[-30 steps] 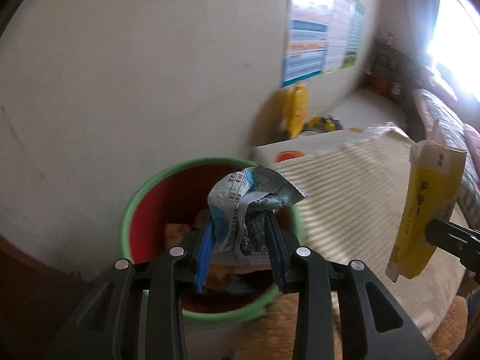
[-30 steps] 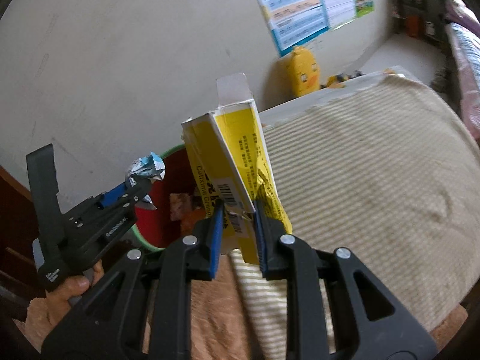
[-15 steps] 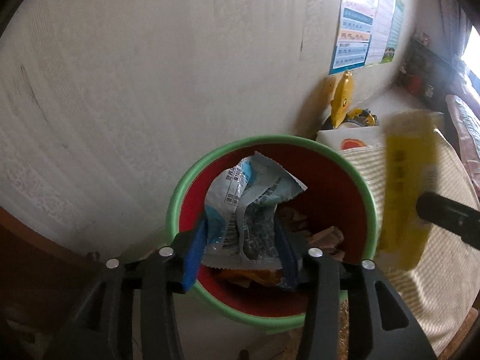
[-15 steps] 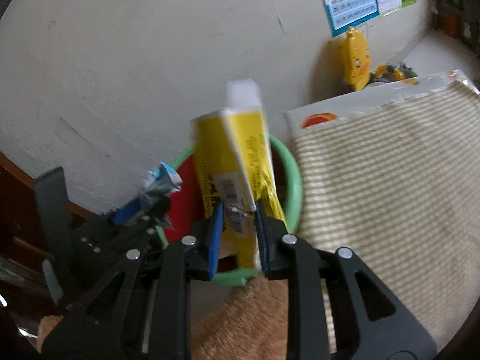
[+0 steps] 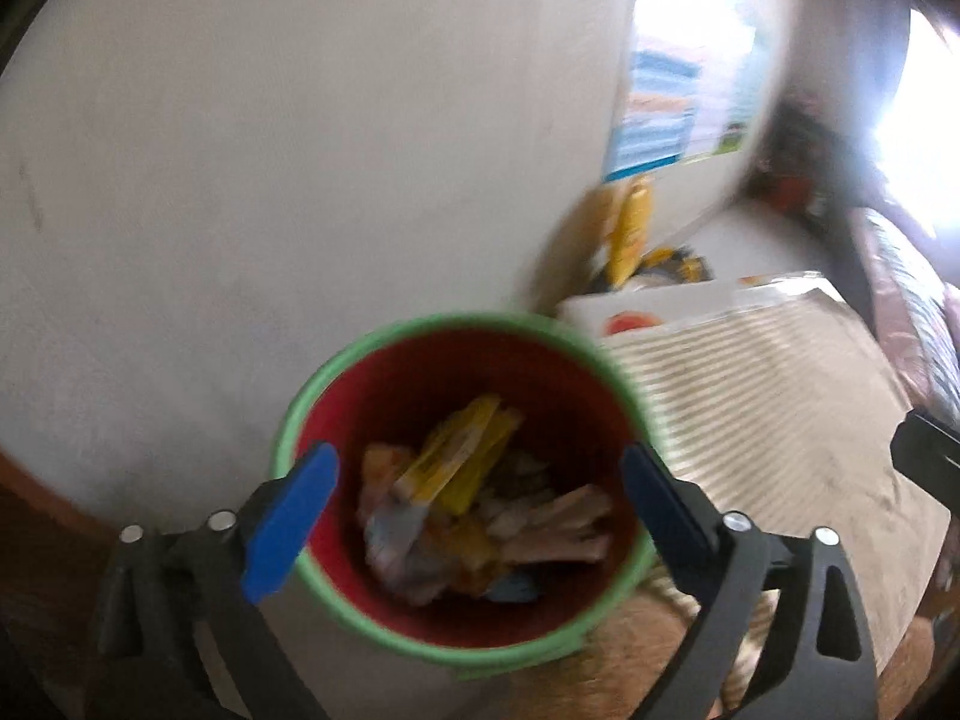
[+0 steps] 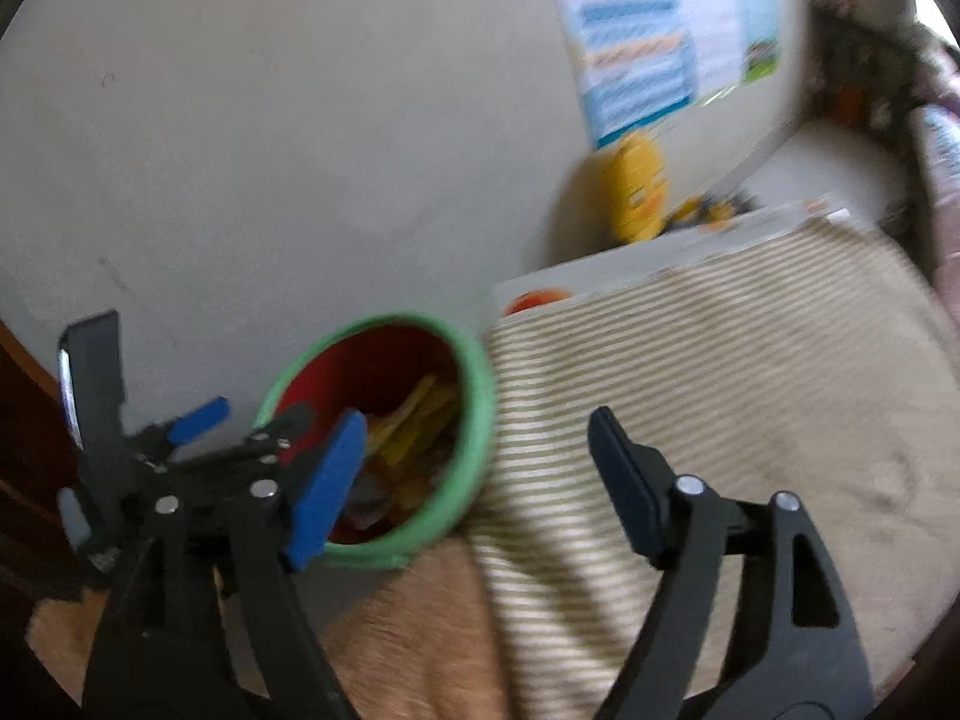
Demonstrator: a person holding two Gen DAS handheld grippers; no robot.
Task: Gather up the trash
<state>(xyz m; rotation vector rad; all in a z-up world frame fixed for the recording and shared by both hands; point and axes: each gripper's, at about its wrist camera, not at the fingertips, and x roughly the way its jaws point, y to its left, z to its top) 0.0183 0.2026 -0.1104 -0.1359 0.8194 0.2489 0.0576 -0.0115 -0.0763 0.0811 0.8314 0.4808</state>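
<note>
Inside bin, left view alone, yellow box, both hand-held grippers just opened, empty

A striped mat (blurred) covers the floor, seemingly touching the green-rimmed bin.

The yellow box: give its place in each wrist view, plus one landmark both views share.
Left wrist view: the yellow box lies inside the trash bin, at centre frame, on the other rubbish, between the open left gripper fingers.
Right wrist view: the box shows inside the bin, left of centre, partly hidden behind the right gripper blue finger.
Shared landmark: the yellow duck toy by the wall.
</note>
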